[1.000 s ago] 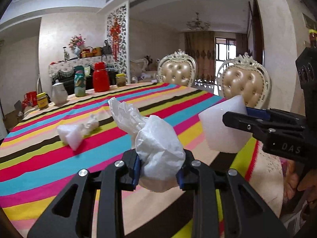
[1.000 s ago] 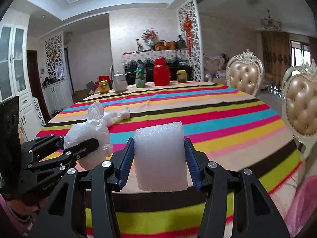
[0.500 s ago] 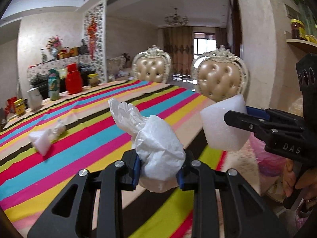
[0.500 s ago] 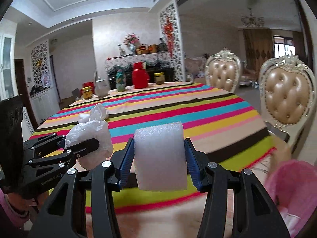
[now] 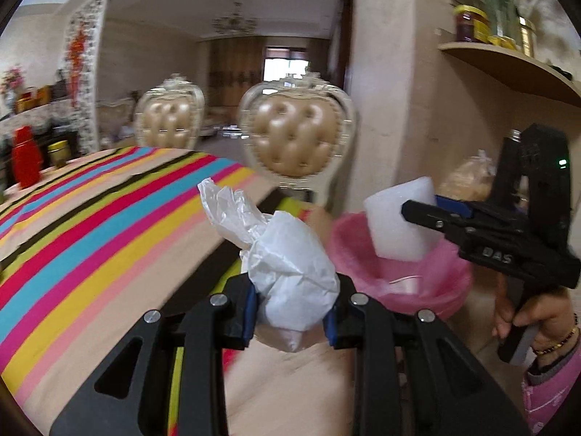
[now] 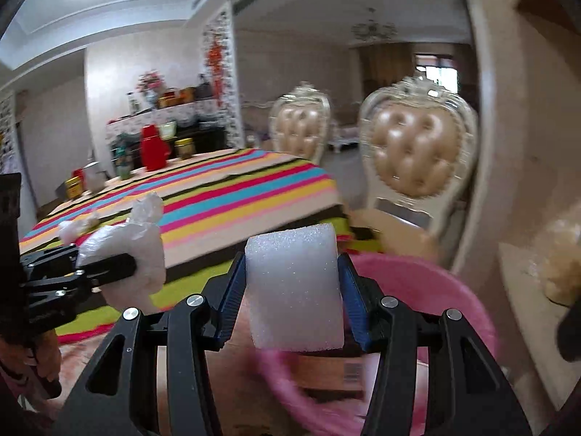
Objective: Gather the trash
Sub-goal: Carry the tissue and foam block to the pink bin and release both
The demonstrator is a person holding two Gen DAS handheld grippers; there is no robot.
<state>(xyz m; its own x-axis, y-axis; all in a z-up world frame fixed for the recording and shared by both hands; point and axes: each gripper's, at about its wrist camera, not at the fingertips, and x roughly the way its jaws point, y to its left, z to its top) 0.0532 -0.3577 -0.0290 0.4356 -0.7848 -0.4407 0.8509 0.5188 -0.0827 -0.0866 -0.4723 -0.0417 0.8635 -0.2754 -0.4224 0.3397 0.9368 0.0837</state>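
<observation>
The table [image 5: 90, 225], under its striped cloth, filled the left of both views, and everything else is best placed against the pink-lined bin [image 6: 428, 283] that stood off the table's near edge, in front of a padded chair [image 6: 414, 160]. A cardboard box [image 6: 326, 374] and some pale scraps already lay inside the bin. One more white bundle [image 6: 74, 227] lay on the table, well away from the bin, so by my reckoning the collecting was not finished.

The main risk lay with the foam block [image 6: 294, 287]. It hung over the bin's near rim rather than its middle, and it is light; let go there, it could strike the rim or bounce off the box and land on the floor. The crumpled plastic bag [image 5: 290, 272] was at greater risk, since it was short of the bin on the table side, and a release there would miss outright. Its loose tail stuck up and could snag a finger.

The right gripper [image 6: 292, 305] stood fairly wide, its blue pads pressed flat against both sides of the foam block. The left gripper [image 5: 290, 309] was closed narrower, pinching the bag around its bulging lower part, with the bag spilling above and below the pads. Neither touched the bin.
</observation>
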